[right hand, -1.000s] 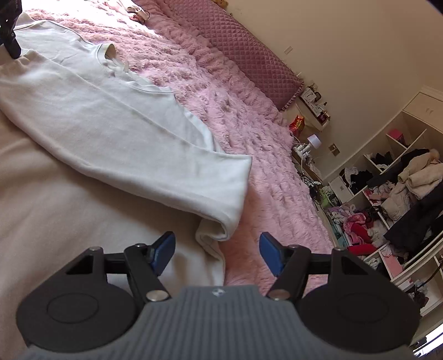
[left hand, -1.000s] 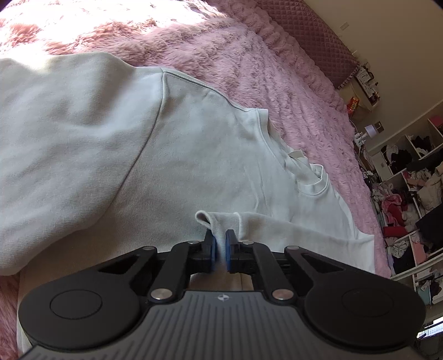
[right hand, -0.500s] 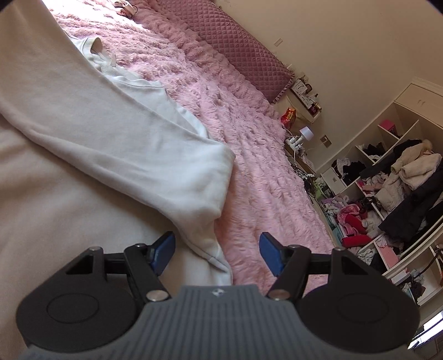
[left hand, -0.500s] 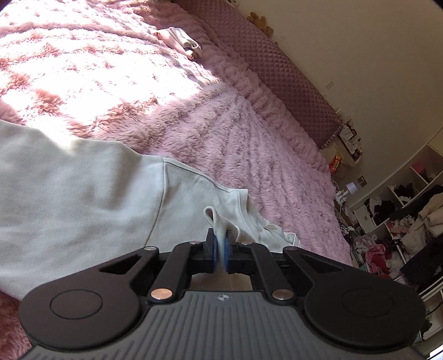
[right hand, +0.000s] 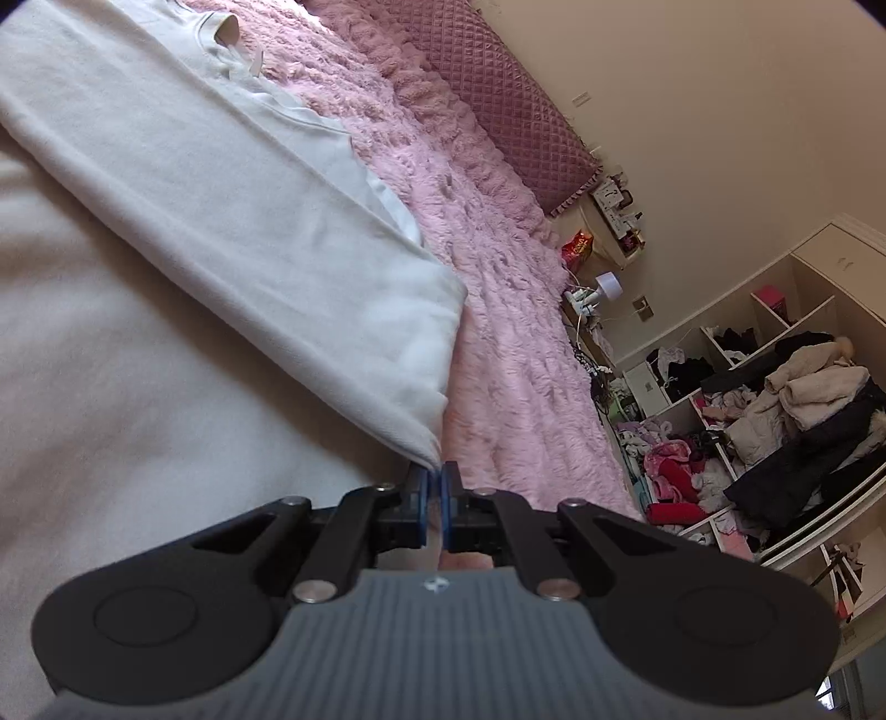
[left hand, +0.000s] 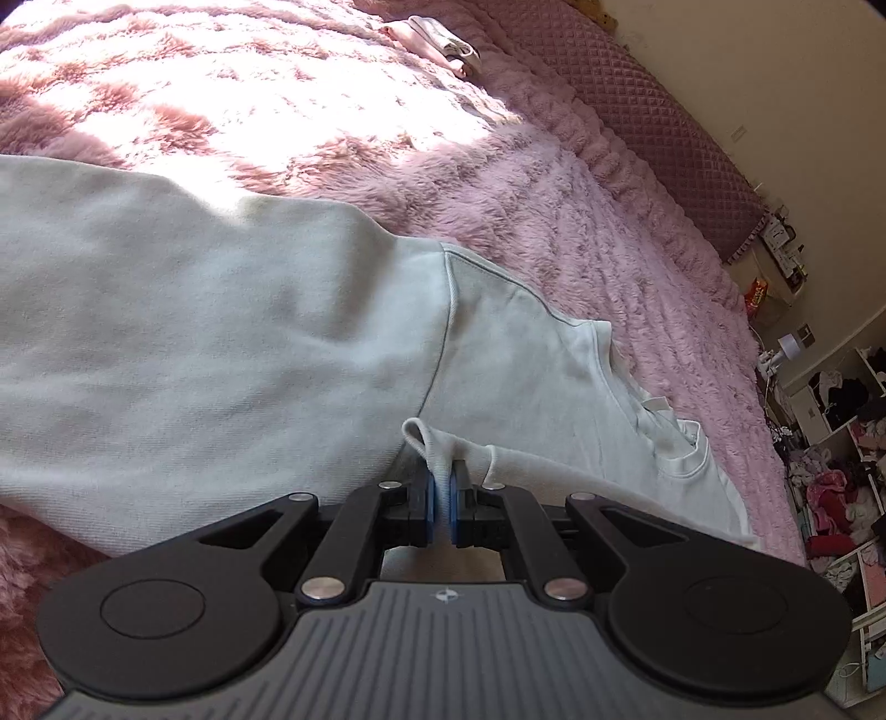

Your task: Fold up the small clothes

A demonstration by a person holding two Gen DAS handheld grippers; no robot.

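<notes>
A white long-sleeved sweatshirt [left hand: 221, 343] lies spread on the pink fluffy bed cover [left hand: 332, 99], neckline toward the right. My left gripper [left hand: 441, 487] is shut on a pinched fold of its white hem. In the right wrist view the same sweatshirt [right hand: 221, 183] fills the left, with a sleeve folded across it. My right gripper [right hand: 434, 493] is shut on the corner of the sweatshirt's edge, at the border with the pink cover [right hand: 498, 310].
A small pale garment [left hand: 437, 47] lies far up the bed. A quilted mauve headboard cushion [right hand: 498, 94] runs along the wall. Open shelves stuffed with clothes [right hand: 775, 410] and a bedside table with a lamp [right hand: 606, 285] stand to the right of the bed.
My right gripper has moved in to the sweatshirt's corner and closed on it; it was open before. My left gripper stays shut on the fold, and its view has shifted over the garment.
</notes>
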